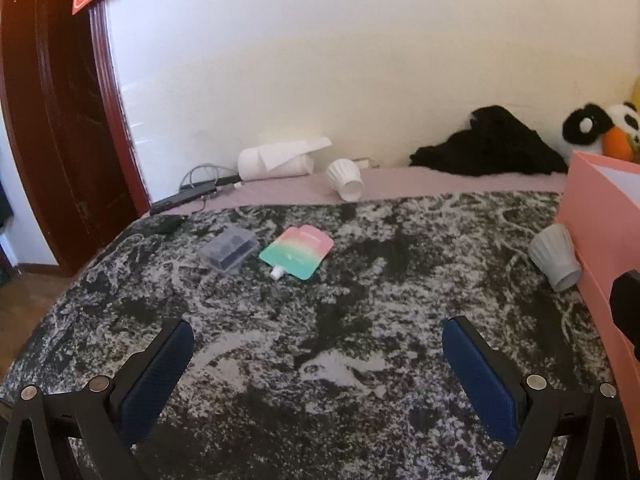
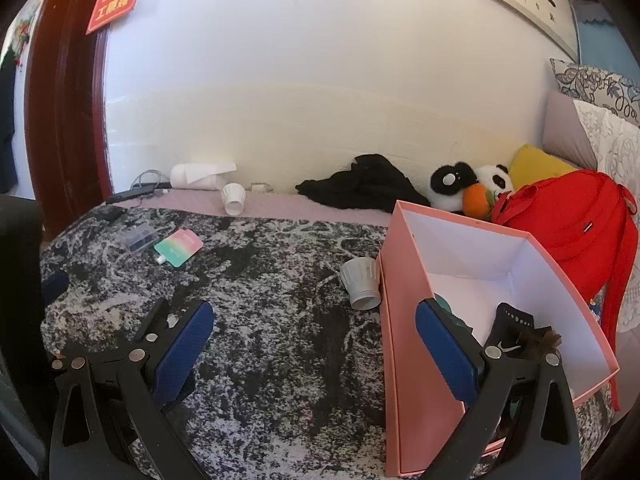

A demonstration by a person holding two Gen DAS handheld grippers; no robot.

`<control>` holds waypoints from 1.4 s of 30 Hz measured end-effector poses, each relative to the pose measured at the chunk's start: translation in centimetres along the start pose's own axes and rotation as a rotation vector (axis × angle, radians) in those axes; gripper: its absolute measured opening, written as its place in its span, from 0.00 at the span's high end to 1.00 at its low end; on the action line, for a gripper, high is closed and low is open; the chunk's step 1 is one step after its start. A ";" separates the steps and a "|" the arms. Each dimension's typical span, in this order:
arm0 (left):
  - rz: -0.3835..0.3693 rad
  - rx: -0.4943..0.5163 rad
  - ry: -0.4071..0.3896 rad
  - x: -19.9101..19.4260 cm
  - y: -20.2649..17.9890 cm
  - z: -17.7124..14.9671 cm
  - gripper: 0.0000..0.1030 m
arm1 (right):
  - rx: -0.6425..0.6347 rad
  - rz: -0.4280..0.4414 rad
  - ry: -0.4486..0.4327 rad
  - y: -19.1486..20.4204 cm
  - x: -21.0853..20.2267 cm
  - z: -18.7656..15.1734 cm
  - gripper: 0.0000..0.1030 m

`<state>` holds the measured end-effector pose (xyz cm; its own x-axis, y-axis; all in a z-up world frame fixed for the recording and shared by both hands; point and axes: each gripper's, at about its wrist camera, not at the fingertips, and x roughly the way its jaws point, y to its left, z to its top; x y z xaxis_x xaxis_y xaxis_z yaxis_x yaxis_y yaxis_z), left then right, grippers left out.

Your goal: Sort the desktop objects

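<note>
Since the open pink cardboard box [image 2: 404, 280] appears to serve as the collecting place, every position is recorded against it. Inside it, a black sock with a white logo [image 2: 510, 330], something dark green and a tuft of brown fibres are seen, all partly hidden behind the right gripper [image 2: 316, 332]. A grey ribbed cup [image 2: 360, 280] is found lying on its side, touching the box's outer wall, mouth toward the camera. Well away from the box, a pink-to-green spouted pouch [image 1: 298, 252] and a clear plastic case [image 1: 230, 250] lie flat, just beside each other, on the black-and-white mottled blanket [image 1: 320, 360]. A white ribbed cup [image 1: 345, 180] is tipped over farther back, near the wall, apparently beyond the working area. The right gripper is held with one finger over the box and its jaws spread wide, nothing between them. The left gripper [image 1: 318, 364] is likewise spread and empty over bare blanket. Sorting is judged partway: some items boxed, three or four outside.
</note>
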<state>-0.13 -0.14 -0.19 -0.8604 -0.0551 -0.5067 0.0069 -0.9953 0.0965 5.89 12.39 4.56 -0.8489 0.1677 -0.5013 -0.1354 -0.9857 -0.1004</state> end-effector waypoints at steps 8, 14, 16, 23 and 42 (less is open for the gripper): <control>0.009 -0.017 0.028 0.7 0.4 -0.4 0.01 | -0.002 -0.003 -0.002 0.7 0.0 0.0 0.00; 0.014 -0.032 0.049 1.5 0.8 -0.8 0.01 | -0.005 0.006 -0.006 0.5 0.3 -0.1 0.00; 0.017 -0.033 0.056 2.1 1.0 -0.9 0.01 | -0.008 0.009 -0.001 0.7 0.7 -0.2 0.00; 0.039 -0.045 0.086 3.8 2.1 -1.0 0.01 | -0.017 0.035 0.021 2.1 2.6 -0.4 0.00; 0.093 -0.094 0.123 5.7 5.2 -1.3 0.01 | -0.019 0.099 0.060 5.0 5.7 -0.5 0.00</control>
<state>-4.37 -5.70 -3.72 -0.7848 -0.1508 -0.6011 0.1359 -0.9882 0.0705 0.67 8.40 0.80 -0.8252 0.0705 -0.5604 -0.0422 -0.9971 -0.0634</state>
